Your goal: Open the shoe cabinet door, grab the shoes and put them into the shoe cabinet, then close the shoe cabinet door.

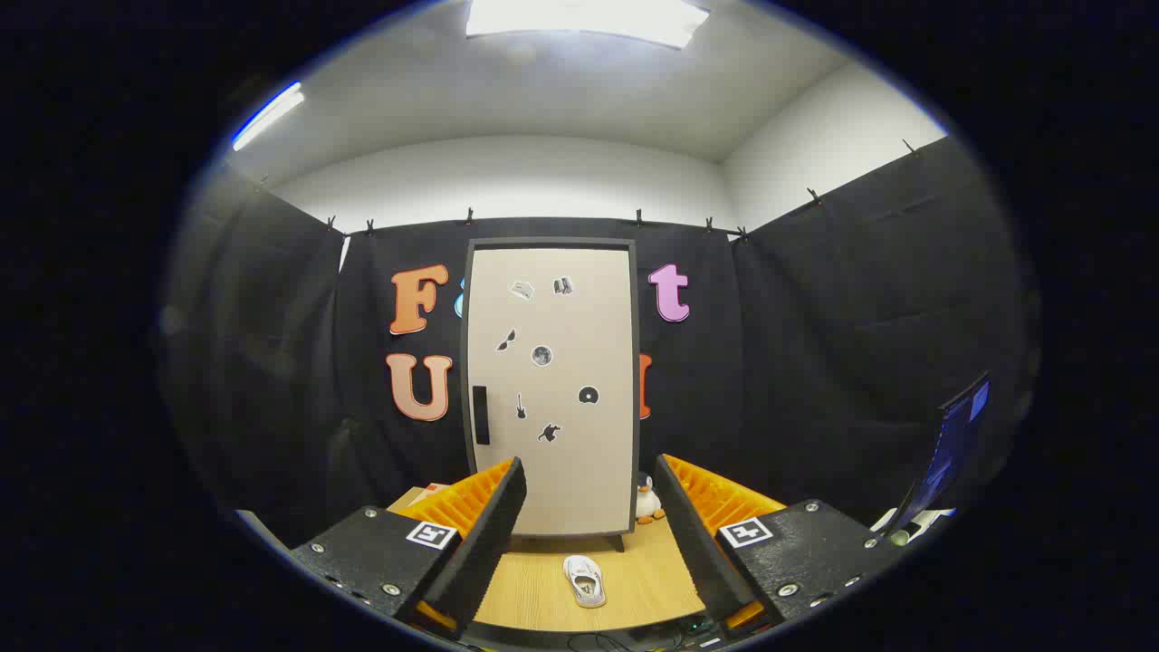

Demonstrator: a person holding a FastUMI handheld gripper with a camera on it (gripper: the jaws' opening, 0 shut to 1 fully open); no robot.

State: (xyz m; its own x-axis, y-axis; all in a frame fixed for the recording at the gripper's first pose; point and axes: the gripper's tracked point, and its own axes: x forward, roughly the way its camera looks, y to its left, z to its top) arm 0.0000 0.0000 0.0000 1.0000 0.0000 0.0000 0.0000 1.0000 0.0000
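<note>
The gripper (587, 507) is held above the near edge of a wooden table (534, 598), with its two fingers (493, 534) spread wide apart and nothing between them; neither finger touches any object. The shoe cabinet (550, 389) stands upright at the far side of the table, directly ahead of the fingers and backed against the dark cloth wall (815, 362). The cabinet door (561, 471) is closed and sits flush within its dark frame. A dark vertical handle (481, 415) is fitted near the left edge of the door, at roughly mid height. Several small stickers (541, 355) are scattered over the upper and middle parts of the door panel. A single white shoe (585, 580) lies on the table surface in front of the cabinet, in line with the gap between the fingers and well below them; its length runs roughly toward the cabinet. The shoe is apart from the cabinet base and apart from both fingers. A small penguin toy (646, 500) stands on the table just beside the lower right corner of the cabinet, partly hidden by the right finger. A dark monitor (951, 453) stands off to the right, near the side cloth wall. A ceiling light panel (584, 18) is lit overhead.
</note>
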